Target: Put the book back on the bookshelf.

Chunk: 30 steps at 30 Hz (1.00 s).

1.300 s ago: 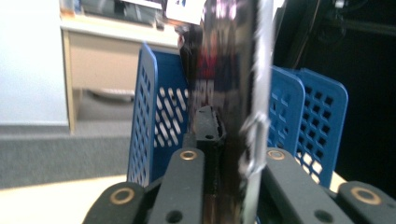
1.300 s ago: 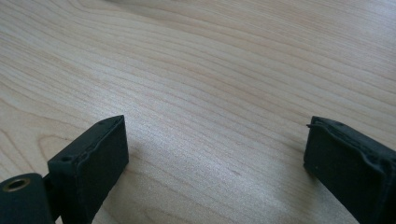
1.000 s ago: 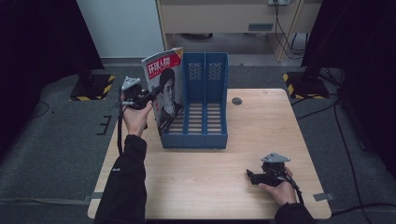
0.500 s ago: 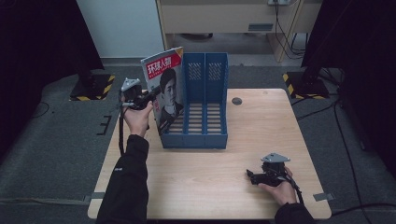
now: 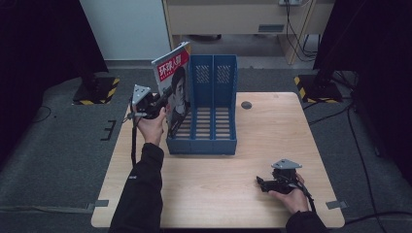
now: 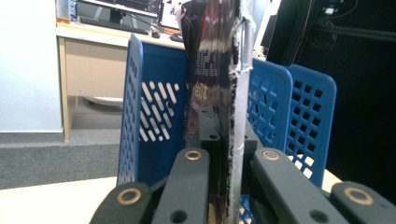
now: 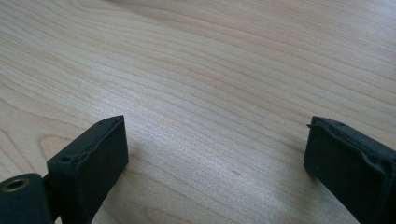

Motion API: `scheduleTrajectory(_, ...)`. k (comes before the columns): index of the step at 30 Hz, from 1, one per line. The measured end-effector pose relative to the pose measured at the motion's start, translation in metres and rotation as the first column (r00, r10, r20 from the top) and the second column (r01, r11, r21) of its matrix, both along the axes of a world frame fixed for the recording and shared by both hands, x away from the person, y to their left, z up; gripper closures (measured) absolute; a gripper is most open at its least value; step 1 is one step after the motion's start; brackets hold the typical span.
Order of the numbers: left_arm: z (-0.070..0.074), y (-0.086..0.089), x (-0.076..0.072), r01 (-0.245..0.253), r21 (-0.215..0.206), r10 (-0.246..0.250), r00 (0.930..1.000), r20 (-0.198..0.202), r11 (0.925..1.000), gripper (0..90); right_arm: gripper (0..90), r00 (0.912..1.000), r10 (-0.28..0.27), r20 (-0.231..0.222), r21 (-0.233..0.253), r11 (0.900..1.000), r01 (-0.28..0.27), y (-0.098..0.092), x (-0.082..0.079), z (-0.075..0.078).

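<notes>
A magazine (image 5: 175,80) with a red title and a portrait on its cover stands tilted at the left side of a blue two-slot file rack (image 5: 201,145). Its lower edge is down in the left slot. My left gripper (image 5: 163,99) is shut on the magazine's edge, to the rack's left. In the left gripper view the magazine (image 6: 212,70) rises edge-on between the jaws of my left gripper (image 6: 219,154), with the rack (image 6: 149,102) behind. My right gripper (image 5: 260,183) rests low at the table's front right. It stands open over bare wood, seen as right gripper (image 7: 215,140).
The rack stands at the back middle of the wooden table (image 5: 209,194). A small dark round disc (image 5: 246,105) lies right of the rack. Black-and-yellow striped bases (image 5: 311,82) sit on the floor past the table's far corners.
The left gripper and the magazine have shifted only very slightly at the rack's left slot. The right gripper has stayed put.
</notes>
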<state>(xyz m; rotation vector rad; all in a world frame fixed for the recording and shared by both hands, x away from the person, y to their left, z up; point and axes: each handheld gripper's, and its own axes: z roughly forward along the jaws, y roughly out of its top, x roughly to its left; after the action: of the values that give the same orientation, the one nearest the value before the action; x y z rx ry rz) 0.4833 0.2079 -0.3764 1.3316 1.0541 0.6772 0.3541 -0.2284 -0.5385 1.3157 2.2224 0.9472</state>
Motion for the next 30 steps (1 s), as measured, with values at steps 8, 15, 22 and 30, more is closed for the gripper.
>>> scheduleTrajectory(8, -0.016, 0.008, 0.000, -0.029, 0.041, 0.029, 0.9996, -0.003, 0.9987, 86.3, 6.3, 1.0000, 0.000, -0.004, 0.001, 1.000, 0.000, 0.000, 0.000, 0.000)
scheduleTrajectory(15, -0.032, 0.013, -0.004, -0.050, 0.059, 0.052, 0.9982, -0.029, 0.9970, 86.3, 6.2, 1.0000, 0.001, -0.005, 0.000, 1.000, -0.001, 0.000, 0.000, 0.000)
scheduleTrajectory(22, -0.040, 0.012, -0.009, -0.051, 0.090, 0.056, 0.9973, -0.047, 0.9946, 86.0, 6.2, 1.0000, 0.002, -0.006, 0.000, 1.000, -0.002, 0.000, 0.000, 0.000)
scheduleTrajectory(30, -0.046, 0.022, -0.015, -0.021, 0.112, 0.036, 0.9898, -0.138, 0.9935, 83.2, 6.2, 1.0000, 0.003, -0.005, 0.000, 1.000, -0.003, 0.001, 0.000, 0.000)
